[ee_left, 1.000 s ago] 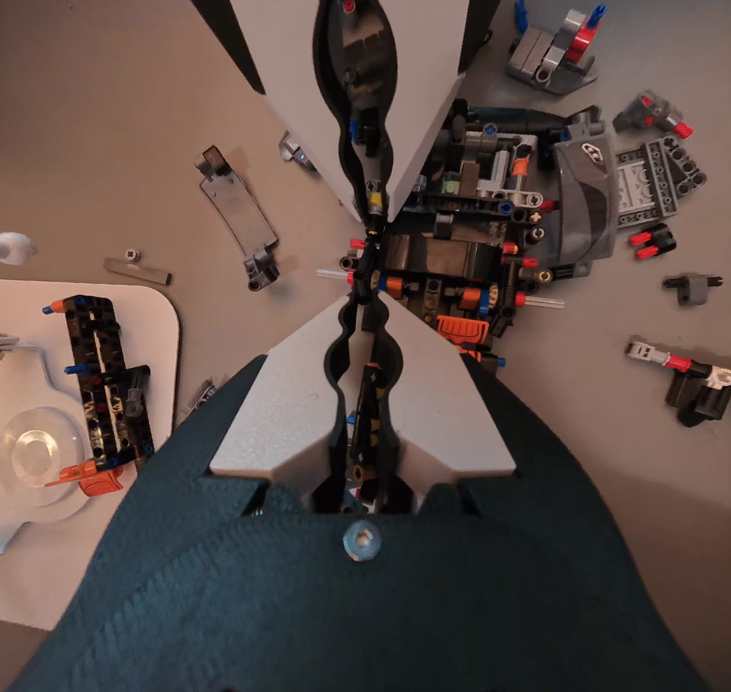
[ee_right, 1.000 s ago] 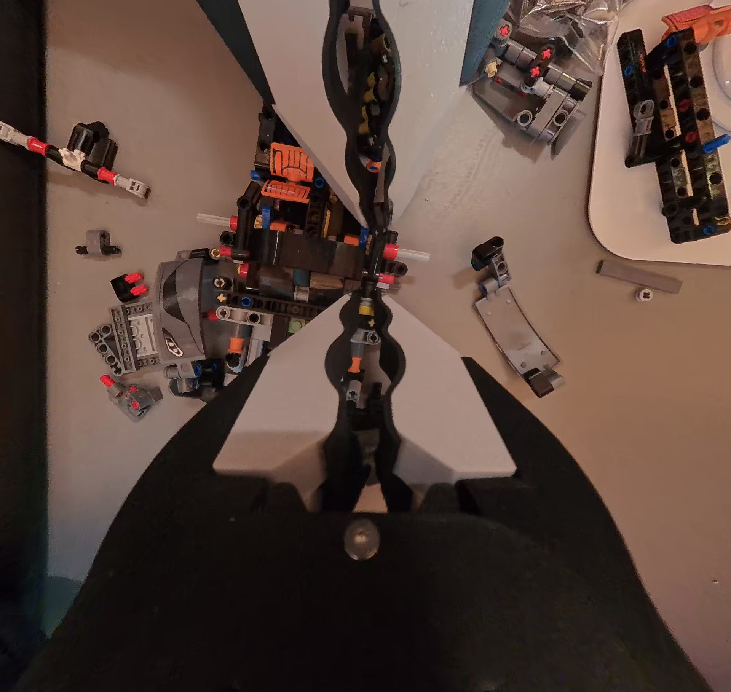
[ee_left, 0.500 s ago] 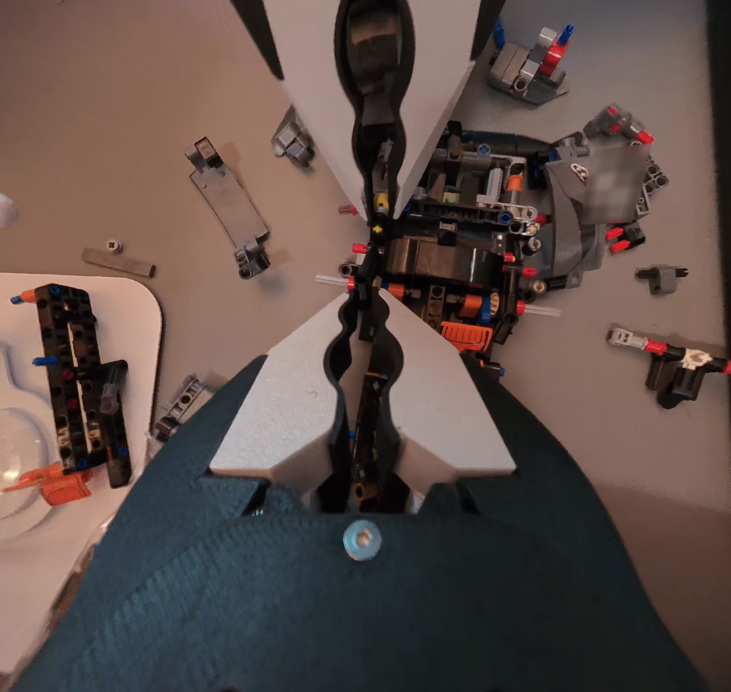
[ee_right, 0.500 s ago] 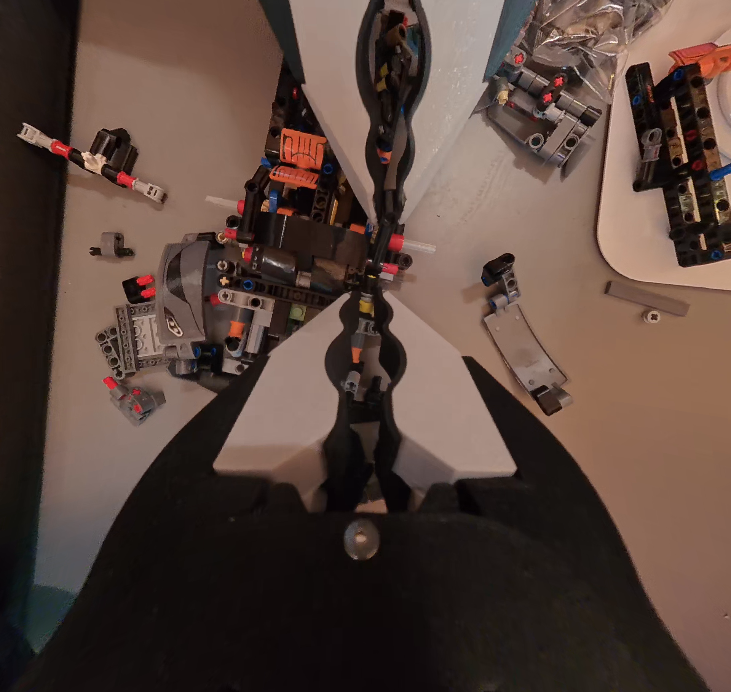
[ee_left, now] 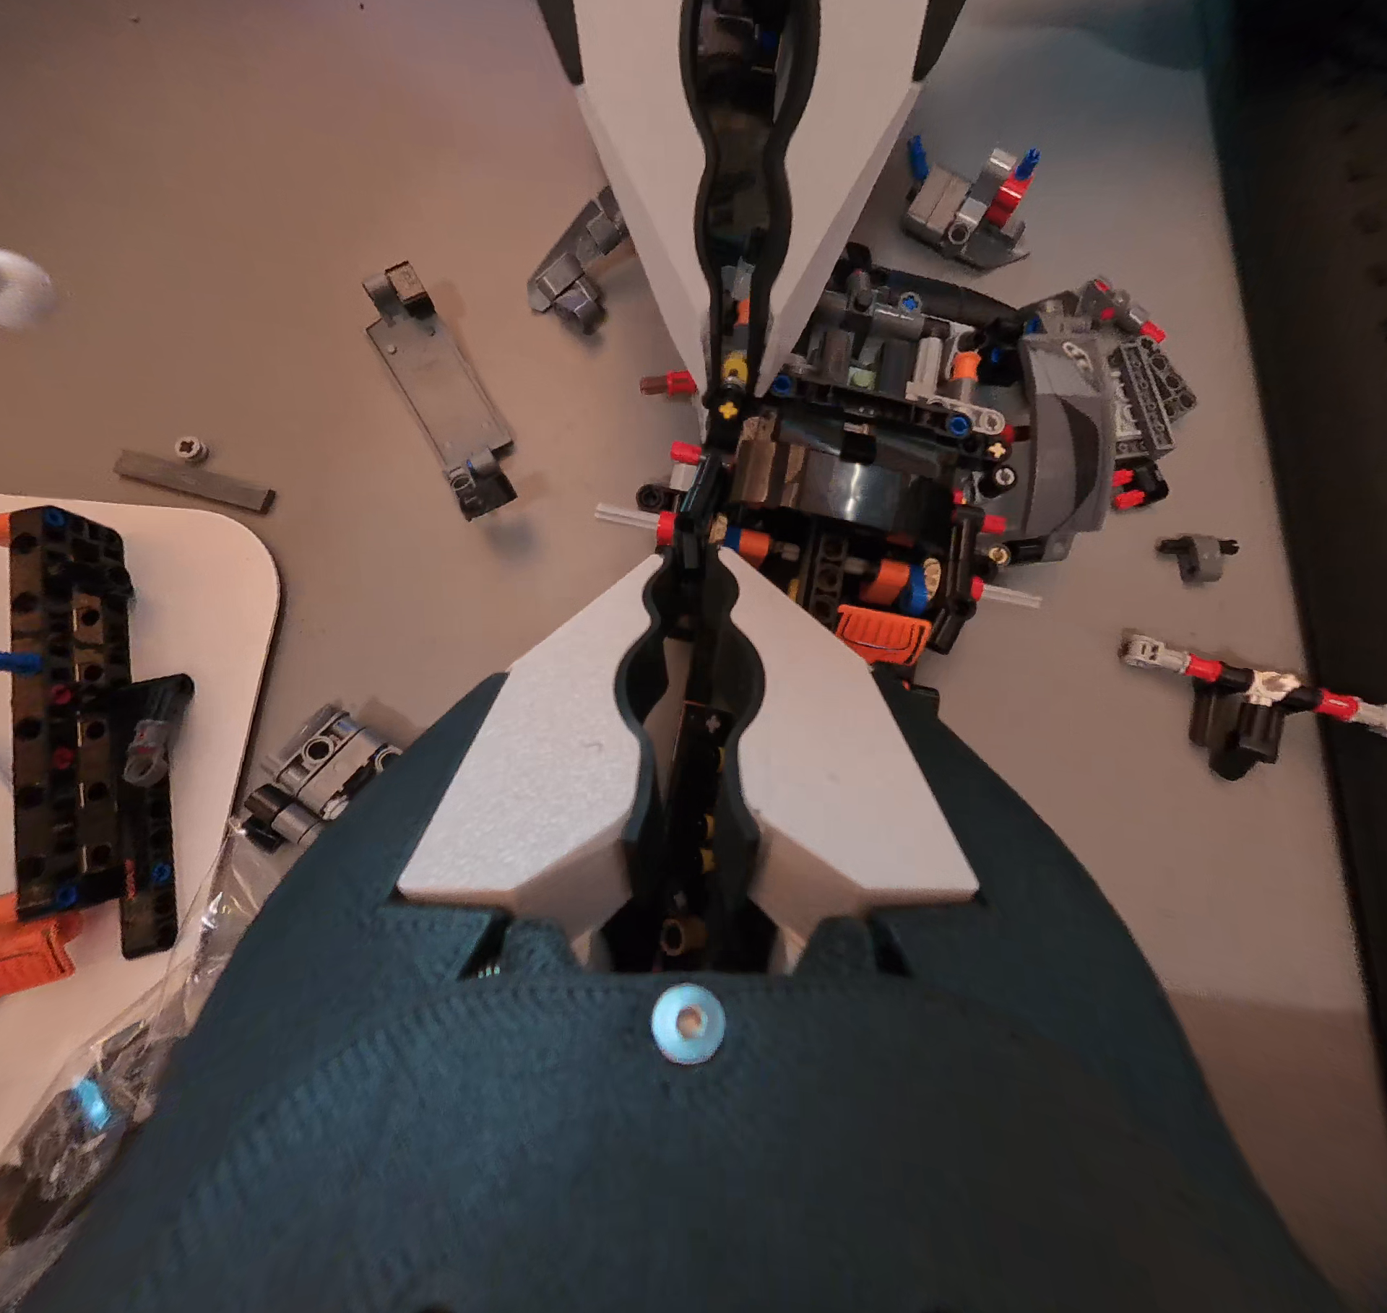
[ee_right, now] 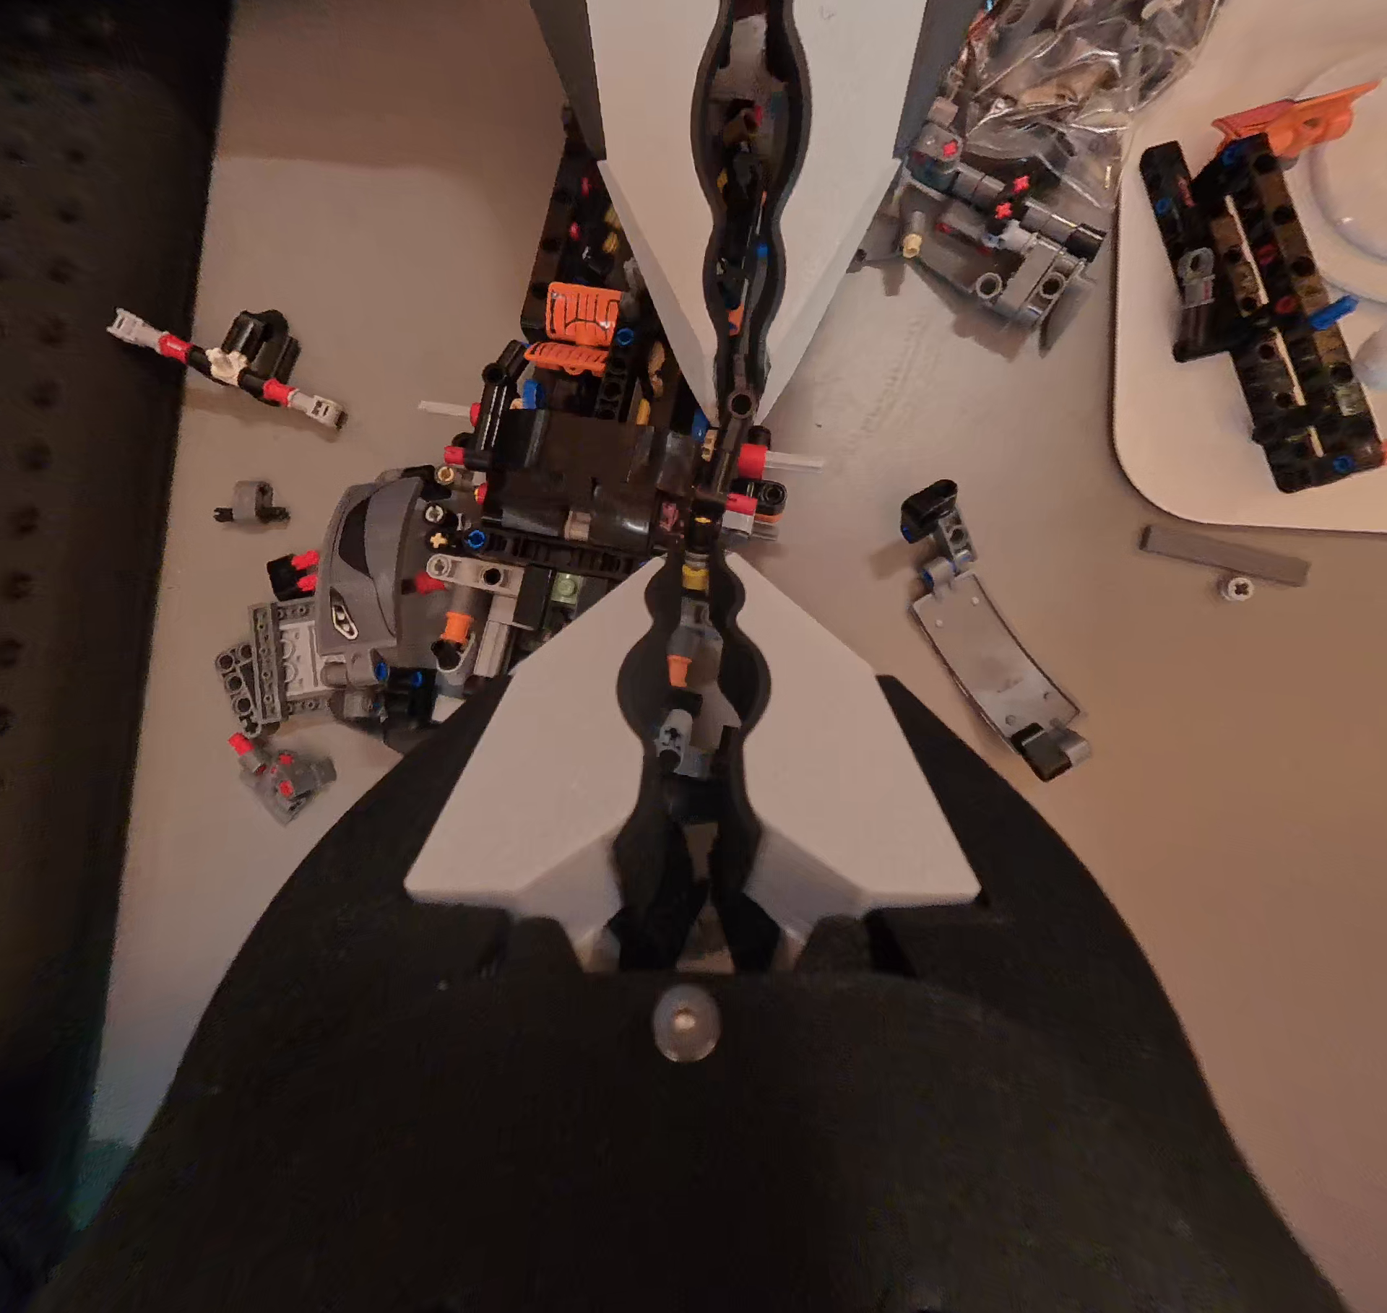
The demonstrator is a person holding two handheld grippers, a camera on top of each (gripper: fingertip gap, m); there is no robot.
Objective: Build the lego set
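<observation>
The half-built lego car (ee_left: 848,481), black and grey with orange parts and red pins, sits between my two grippers. My left gripper (ee_left: 690,557) is shut on the black beam along the car's near side. My right gripper (ee_left: 732,391) comes in from the opposite direction and is shut on the same edge, tip to tip with the left. In the right wrist view the car (ee_right: 578,481) lies to the left of my right gripper (ee_right: 694,560), with the left gripper (ee_right: 739,399) above it. I cannot tell whether the car rests on the table.
Loose parts lie around: a grey curved panel (ee_left: 439,384) (ee_right: 991,669), a grey tile (ee_left: 195,481), a grey block assembly (ee_left: 968,211), and a pin-and-axle piece (ee_left: 1246,692). A white board (ee_left: 225,587) carries a black beam frame (ee_right: 1268,316). There is also a parts bag (ee_right: 1051,61) and a dark table edge (ee_left: 1313,376). My right fingertips sit around 5 cm from my left ones.
Both grippers stay shut on the car and have carried it toward the dark table edge. The white board and loose parts have slid the other way in both views.
</observation>
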